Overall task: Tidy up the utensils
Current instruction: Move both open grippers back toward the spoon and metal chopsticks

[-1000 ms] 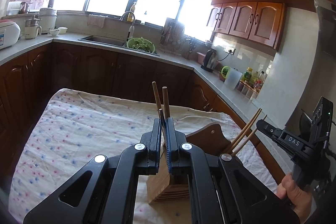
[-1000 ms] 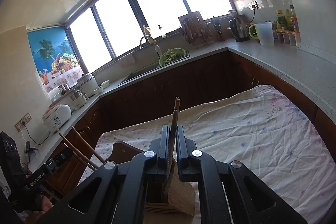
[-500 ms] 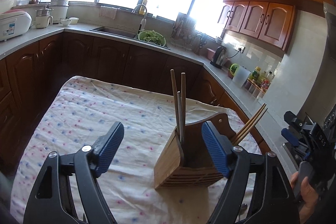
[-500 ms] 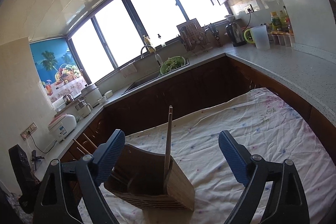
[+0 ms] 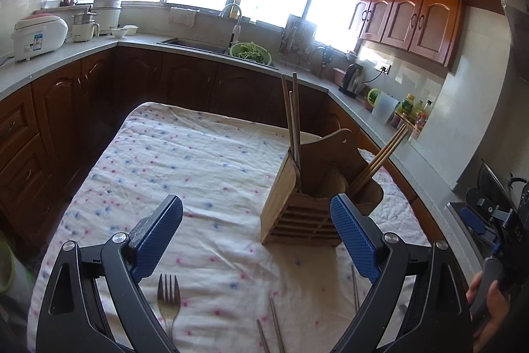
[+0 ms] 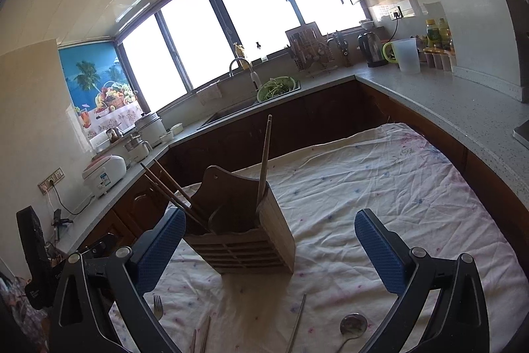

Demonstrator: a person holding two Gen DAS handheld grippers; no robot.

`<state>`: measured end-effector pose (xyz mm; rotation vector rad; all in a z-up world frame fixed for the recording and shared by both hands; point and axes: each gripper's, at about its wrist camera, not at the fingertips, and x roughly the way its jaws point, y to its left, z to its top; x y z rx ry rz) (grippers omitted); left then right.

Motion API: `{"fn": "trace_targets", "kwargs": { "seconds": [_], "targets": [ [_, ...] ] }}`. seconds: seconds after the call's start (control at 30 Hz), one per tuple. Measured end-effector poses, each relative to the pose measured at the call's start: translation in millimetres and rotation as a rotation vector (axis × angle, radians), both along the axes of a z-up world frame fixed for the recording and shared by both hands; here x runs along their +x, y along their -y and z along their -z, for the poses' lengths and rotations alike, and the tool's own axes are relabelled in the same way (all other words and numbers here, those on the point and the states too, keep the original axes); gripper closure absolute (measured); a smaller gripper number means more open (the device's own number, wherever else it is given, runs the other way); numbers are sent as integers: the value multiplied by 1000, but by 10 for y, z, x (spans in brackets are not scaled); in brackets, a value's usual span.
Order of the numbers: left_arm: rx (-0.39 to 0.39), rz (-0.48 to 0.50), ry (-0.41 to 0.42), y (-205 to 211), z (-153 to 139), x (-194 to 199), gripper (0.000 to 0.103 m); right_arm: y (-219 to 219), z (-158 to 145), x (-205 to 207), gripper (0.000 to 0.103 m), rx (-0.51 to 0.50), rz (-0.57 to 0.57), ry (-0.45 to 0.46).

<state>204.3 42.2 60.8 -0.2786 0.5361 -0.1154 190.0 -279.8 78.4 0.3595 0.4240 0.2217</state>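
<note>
My left gripper point(image 5: 256, 234): jaws wide and opening, nothing between the pads. Past its left finger, a fork point(image 5: 169, 300) lies flat on the floral cloth point(image 5: 198, 161), tines pointing away from me. Between the fingers, close in, two metal chopsticks point(image 5: 271, 325) lie loose on the cloth. Ahead and toward the right finger stands the wooden utensil holder point(image 5: 307, 204), upright. Three wooden chopsticks point(image 5: 292, 121) stand nearly vertical at its left end; another wooden pair point(image 5: 380, 161) leans out over its right end. A further metal stick point(image 5: 354, 285) lies just inside the right finger.

My right gripper point(image 6: 269, 245): jaws wide and opening too, pads clear of everything. The holder point(image 6: 244, 237) sits ahead, nearer its left finger, not touched. From this side the leaning pair point(image 6: 168, 187) angles out left, and the standing sticks point(image 6: 264, 164) read as one line at the holder's right end. Near the left finger, the fork point(image 6: 158, 306). Close in between the fingers: metal chopsticks point(image 6: 297, 323) and, toward the right finger, a metal spoon point(image 6: 353, 326), bowl away from me. All loose pieces lie apart from the holder.

My other hand point(image 5: 489, 303) shows at the left camera's right edge.
</note>
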Motion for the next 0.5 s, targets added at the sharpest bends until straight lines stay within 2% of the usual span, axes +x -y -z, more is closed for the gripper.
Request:
{"fn": "trace_targets", "kwargs": {
  "seconds": [0.2,0.5],
  "targets": [
    [7,-6,-34,-47,114,-272,9,192,106,-358,0,12,43,-10],
    [-6,-17,-106,-98,365,-553,9,322,400,-732,0,0,77,-72]
  ]
}}
